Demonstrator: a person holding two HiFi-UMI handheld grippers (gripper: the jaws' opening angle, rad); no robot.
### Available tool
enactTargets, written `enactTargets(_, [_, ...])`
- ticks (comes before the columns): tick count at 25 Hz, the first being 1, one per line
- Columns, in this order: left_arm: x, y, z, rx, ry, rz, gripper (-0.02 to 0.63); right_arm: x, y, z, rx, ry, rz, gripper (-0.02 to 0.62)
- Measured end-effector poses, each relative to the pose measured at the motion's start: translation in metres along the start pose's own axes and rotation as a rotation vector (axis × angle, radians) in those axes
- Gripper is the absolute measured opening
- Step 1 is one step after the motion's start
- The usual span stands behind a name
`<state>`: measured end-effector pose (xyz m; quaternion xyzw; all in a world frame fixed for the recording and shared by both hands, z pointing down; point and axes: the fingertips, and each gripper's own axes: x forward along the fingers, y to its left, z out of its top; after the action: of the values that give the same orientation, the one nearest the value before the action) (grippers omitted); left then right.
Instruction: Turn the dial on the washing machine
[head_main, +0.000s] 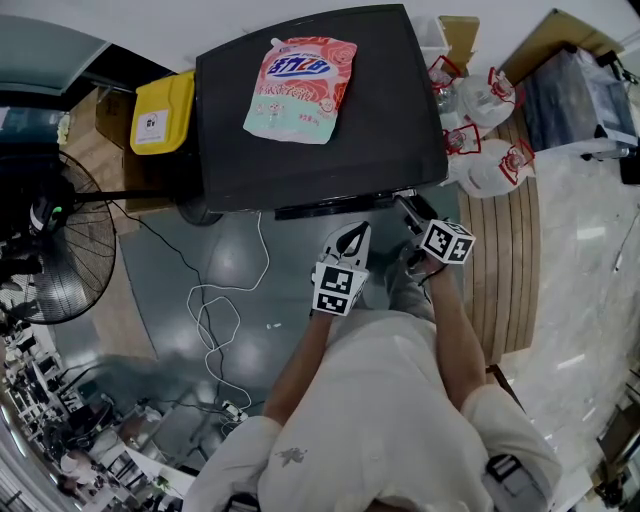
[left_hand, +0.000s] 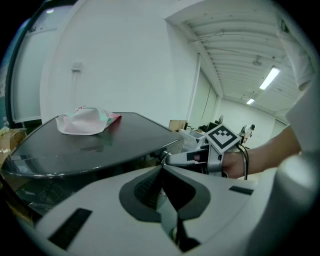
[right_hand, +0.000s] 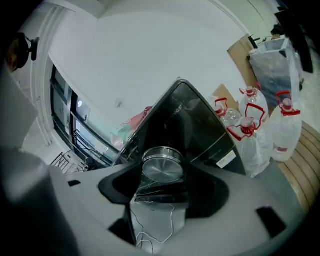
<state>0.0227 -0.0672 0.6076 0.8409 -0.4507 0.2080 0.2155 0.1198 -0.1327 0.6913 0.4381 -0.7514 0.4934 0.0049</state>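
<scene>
The black washing machine (head_main: 320, 150) stands ahead of me, with a pink detergent bag (head_main: 300, 88) lying on its lid. Its silver dial (right_hand: 162, 169) fills the middle of the right gripper view, seated between the two jaws. My right gripper (head_main: 408, 212) reaches the machine's front panel at its right corner and is shut on the dial. My left gripper (head_main: 352, 238) hangs just left of it, a little short of the panel, its jaws shut on nothing. In the left gripper view the right gripper (left_hand: 176, 159) meets the machine's front edge.
A yellow bin (head_main: 162, 112) stands left of the machine and a floor fan (head_main: 50, 260) further left. A white cable (head_main: 215, 320) loops on the floor. Several water jugs (head_main: 490, 130) with red handles sit on a wooden platform (head_main: 510, 260) to the right.
</scene>
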Motion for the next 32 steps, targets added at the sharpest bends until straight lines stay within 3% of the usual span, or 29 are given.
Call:
enactTargets(10, [-0.0007, -0.0008, -0.0009, 0.004, 0.004, -0.008, 0.014, 0.0018, 0.0067, -0.001, 0.148, -0.011, 0.098, 0.272])
enactTargets(32, [-0.001, -0.0009, -0.0051, 0.004, 0.014, -0.013, 0.014, 0.0026, 0.0038, -0.0003, 0.42, -0.086, 0.209, 0.273])
